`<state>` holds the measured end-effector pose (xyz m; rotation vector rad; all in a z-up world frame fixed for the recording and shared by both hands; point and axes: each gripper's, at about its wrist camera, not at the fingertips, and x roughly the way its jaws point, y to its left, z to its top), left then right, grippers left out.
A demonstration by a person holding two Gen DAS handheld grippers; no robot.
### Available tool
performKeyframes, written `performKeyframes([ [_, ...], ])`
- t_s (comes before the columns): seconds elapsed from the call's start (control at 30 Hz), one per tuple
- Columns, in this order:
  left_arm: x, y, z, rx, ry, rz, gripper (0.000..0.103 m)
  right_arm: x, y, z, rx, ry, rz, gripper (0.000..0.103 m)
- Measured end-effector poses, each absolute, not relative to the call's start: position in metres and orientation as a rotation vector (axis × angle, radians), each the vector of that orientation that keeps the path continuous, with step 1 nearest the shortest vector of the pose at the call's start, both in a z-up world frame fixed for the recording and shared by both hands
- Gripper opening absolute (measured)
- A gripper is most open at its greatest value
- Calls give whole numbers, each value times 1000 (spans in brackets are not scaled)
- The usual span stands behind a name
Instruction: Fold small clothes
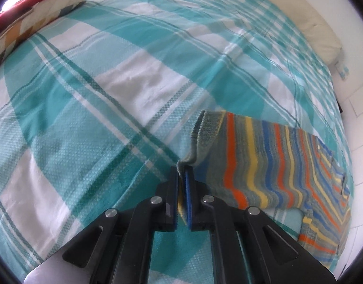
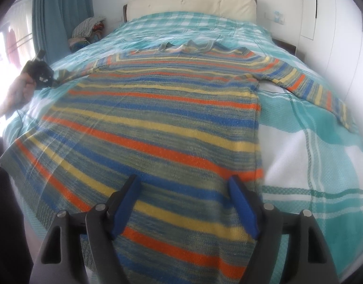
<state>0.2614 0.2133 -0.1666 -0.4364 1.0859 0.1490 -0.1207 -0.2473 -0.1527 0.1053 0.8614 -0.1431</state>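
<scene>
You are pinching the cuff of the left sleeve with the left tongs (image 1: 181, 177), pressed together on the knit. The striped orange, yellow and blue knitted sweater (image 2: 157, 123) is lying flat on the teal checked bed cover (image 2: 311, 165). The right tongs (image 2: 183, 184) are hovering spread over the hem. Be carrying the sleeve toward 3 o'clock, across the chest, keeping it taut.

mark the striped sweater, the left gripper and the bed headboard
striped knit sweater (image 2: 157, 123), right wrist view, middle of the body
left gripper (image 1: 181, 175), left wrist view, between fingertips, shut on sleeve cuff
cream padded headboard (image 2: 193, 4), right wrist view, front face
</scene>
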Motion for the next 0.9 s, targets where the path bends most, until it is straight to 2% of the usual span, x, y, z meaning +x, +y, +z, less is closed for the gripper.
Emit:
performKeyframes([
  [0.27, 233, 255, -159, -379, 1071, 322, 8, -120, -246, -152, 103, 862, -143, 77],
  [0.33, 218, 263, -150, -347, 1060, 349, 29, -120, -246, -153, 103, 863, -140, 78],
  [0.37, 208, 266, -141, -330, 1039, 353, 51, -120, -246, -153, 101, 866, -138, 81],
  [0.4, 199, 268, -133, -314, 1012, 352, 66, -120, -245, -153, 100, 869, -137, 82],
  [0.6, 153, 244, -76, -228, 912, 207, 87, -130, -252, -138, 150, 854, -131, 84],
  [0.77, 125, 173, -61, -179, 902, -54, 93, -146, -271, -112, 189, 795, -195, 84],
  [0.9, 107, 104, -80, -180, 921, -240, 95, -147, -281, -95, 160, 779, -233, 84],
])
